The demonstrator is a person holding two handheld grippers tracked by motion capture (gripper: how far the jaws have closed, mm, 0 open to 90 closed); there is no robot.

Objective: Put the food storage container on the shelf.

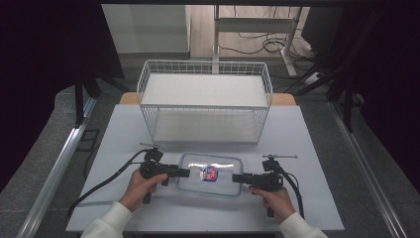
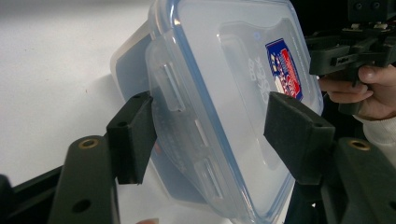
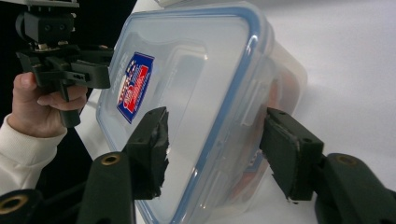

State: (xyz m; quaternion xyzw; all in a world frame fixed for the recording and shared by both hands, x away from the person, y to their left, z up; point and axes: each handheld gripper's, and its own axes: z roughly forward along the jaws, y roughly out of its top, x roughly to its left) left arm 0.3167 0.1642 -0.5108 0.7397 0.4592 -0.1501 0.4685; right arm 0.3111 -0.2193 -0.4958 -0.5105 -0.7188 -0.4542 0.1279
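Observation:
A clear plastic container (image 1: 218, 163) with a blue-sealed lid and a red and blue sticker (image 1: 209, 173) lies on the white table (image 1: 307, 148) near its front. My left gripper (image 1: 187, 172) points at the container's left end and is open. In the left gripper view its jaws (image 2: 215, 135) straddle the lid edge and side latch of the container (image 2: 224, 70). My right gripper (image 1: 235, 177) points at the right end, also open. In the right gripper view its jaws (image 3: 219, 154) stand either side of the rim of the container (image 3: 196, 70).
A white wire two-level shelf rack (image 1: 205, 101) stands at the back of the table, just beyond the container. Black cables trail from both grippers toward the front edge. Dark curtains and a metal rail flank the table on each side.

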